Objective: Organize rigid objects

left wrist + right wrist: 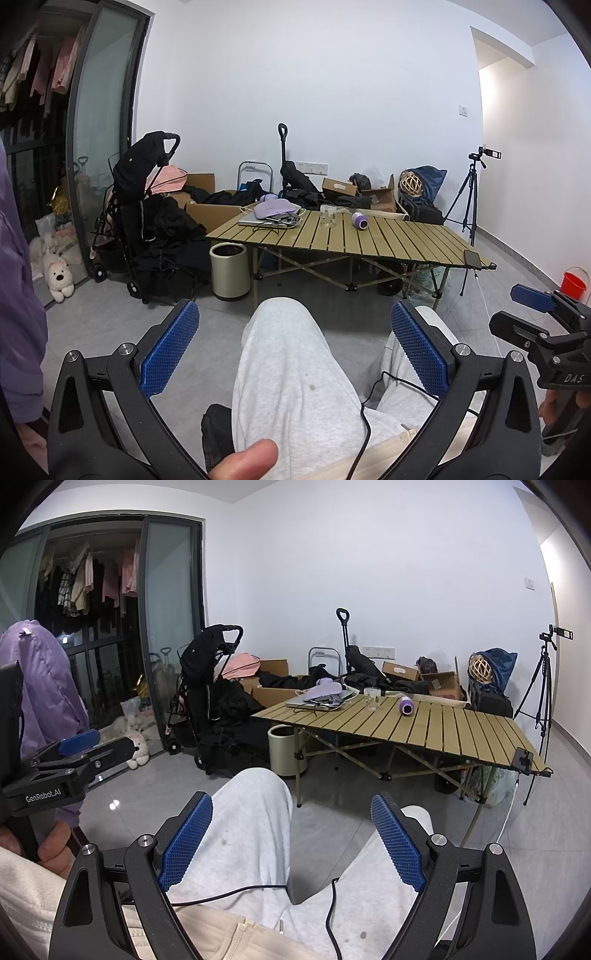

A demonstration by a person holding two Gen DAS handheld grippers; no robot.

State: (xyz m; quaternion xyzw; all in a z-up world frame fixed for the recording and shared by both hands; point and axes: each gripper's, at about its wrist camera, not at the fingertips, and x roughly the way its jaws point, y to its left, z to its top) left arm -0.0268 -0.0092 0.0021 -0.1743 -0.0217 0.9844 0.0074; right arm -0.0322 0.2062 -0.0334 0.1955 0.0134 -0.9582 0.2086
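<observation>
A folding slatted table [369, 240] [443, 731] stands across the room. On it lie a purple cylinder [359, 220] [406, 705], a clear glass [327, 215] [371, 698], a laptop [258, 220] [314, 701] with a lilac item [275, 206] [325, 691] on top, and a phone [471, 257] [523, 758] at the near right corner. My left gripper [295, 347] and right gripper [291, 838] are both open and empty, held over the person's grey-trousered knees, far from the table.
A beige bin [229, 270] stands at the table's left leg. A black stroller [140, 206], cardboard boxes [210, 214] and dark clothes crowd the back wall. A tripod [469, 195] stands at right, a red bucket [574, 284] near it. Grey tiled floor lies between.
</observation>
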